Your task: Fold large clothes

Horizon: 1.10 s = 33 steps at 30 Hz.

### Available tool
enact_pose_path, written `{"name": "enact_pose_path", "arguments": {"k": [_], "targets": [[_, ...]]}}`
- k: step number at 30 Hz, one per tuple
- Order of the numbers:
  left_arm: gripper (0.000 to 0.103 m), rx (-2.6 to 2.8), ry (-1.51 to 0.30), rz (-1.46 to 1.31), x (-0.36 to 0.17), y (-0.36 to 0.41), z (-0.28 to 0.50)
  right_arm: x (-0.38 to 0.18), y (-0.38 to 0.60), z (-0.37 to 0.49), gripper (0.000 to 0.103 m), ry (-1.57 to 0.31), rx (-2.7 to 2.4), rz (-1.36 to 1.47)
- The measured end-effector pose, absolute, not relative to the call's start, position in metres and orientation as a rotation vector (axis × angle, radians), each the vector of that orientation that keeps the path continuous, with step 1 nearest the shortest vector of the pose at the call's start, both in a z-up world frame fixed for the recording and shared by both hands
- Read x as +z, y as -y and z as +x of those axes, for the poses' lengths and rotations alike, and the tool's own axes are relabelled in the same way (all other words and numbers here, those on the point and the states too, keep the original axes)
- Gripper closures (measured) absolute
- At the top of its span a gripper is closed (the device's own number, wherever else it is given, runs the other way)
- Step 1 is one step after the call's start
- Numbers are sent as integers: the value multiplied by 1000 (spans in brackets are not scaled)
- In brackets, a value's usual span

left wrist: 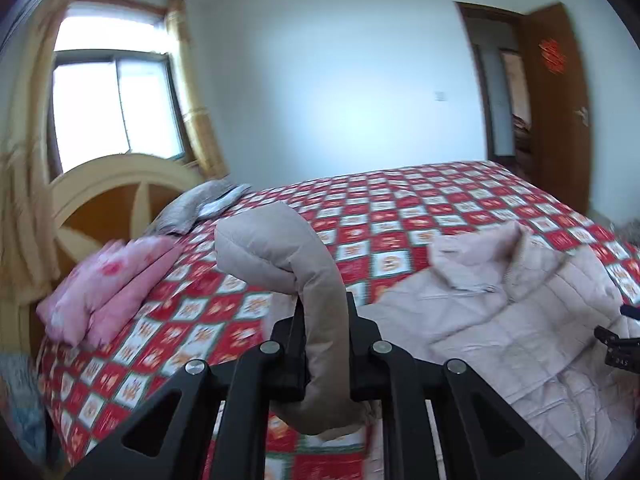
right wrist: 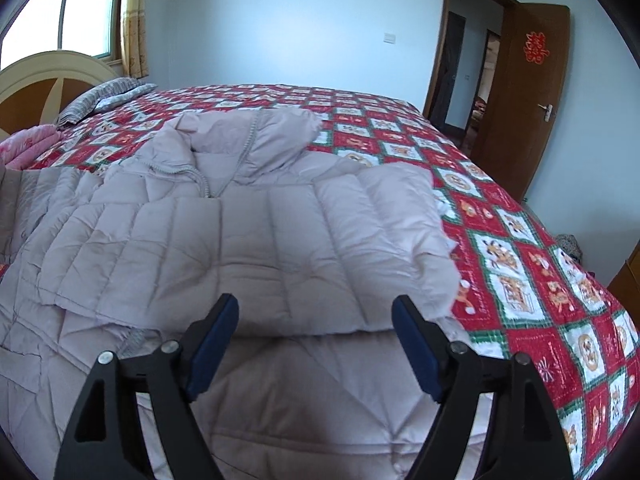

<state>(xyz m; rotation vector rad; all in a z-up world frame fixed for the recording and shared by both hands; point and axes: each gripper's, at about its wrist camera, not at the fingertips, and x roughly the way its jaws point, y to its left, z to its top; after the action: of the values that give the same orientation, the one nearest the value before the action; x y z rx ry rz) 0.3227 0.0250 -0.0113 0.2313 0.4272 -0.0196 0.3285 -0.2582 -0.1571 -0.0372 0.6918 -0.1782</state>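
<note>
1. Quilted beige puffer jacket (right wrist: pixel 248 232) lies spread on the bed's red-and-white checked bedspread (right wrist: pixel 520 240), zipper front up, stitched in soft padded squares.
2. Left gripper (left wrist: pixel 322 320) is clamped tight on the jacket's sleeve (left wrist: pixel 276 240), a puffy tube lifted and drooping over.
3. Right gripper (right wrist: pixel 316 320) hovers over the jacket, blue pads (right wrist: pixel 212 340) spread wide, holding nothing.

Matt, quilted, puffy cloth on the pale pink jacket (right wrist: pixel 248 240), with a metal zip. Printed woven cotton, smooth and matt, on the bedspread (right wrist: pixel 520 280); soft pink cloth on the folded quilt (left wrist: pixel 108 280). Matt black plastic with shiny metal rivets on the left claw (left wrist: pixel 324 316) and right claw (right wrist: pixel 316 312); glossy brown wood on the door (right wrist: pixel 524 92).
</note>
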Motion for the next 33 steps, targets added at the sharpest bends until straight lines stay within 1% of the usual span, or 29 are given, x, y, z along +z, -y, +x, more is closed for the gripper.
{"name": "enact_pose_path", "arguments": {"k": [4,10,15,18,19,21,22,23,24,25,29,33], "targets": [[89,-115,-469,281,-37,43,335,-166,275,324,21,-708,-189,43],[89,-249,-499,345,-70,129,344,-182,281,327,20,-745,-187,79],[89,-332,-512,374,-90,170,341,-189,285,323,19,-753,-183,100],[89,-351,-518,385,-99,182,342,-190,287,322,18,-752,-178,110],[86,-350,-519,391,-101,185,342,-191,287,322,17,-754,-177,110],[72,-351,-539,412,-107,189,345,-192,286,322,17,-758,-178,103],[52,-347,-543,417,-109,190,346,-192,286,323,16,-760,-179,99],[29,-335,-528,419,-109,188,345,-192,285,323,16,-760,-182,94],[23,-324,-507,418,-108,186,344,-193,284,324,16,-761,-184,89],[19,-316,-474,417,-106,182,341,-193,284,324,16,-762,-186,85],[19,-287,-450,420,-100,168,342,-194,282,324,16,-765,-192,73],[19,-222,-466,344,-97,129,352,-186,290,317,16,-733,-160,129]]}}
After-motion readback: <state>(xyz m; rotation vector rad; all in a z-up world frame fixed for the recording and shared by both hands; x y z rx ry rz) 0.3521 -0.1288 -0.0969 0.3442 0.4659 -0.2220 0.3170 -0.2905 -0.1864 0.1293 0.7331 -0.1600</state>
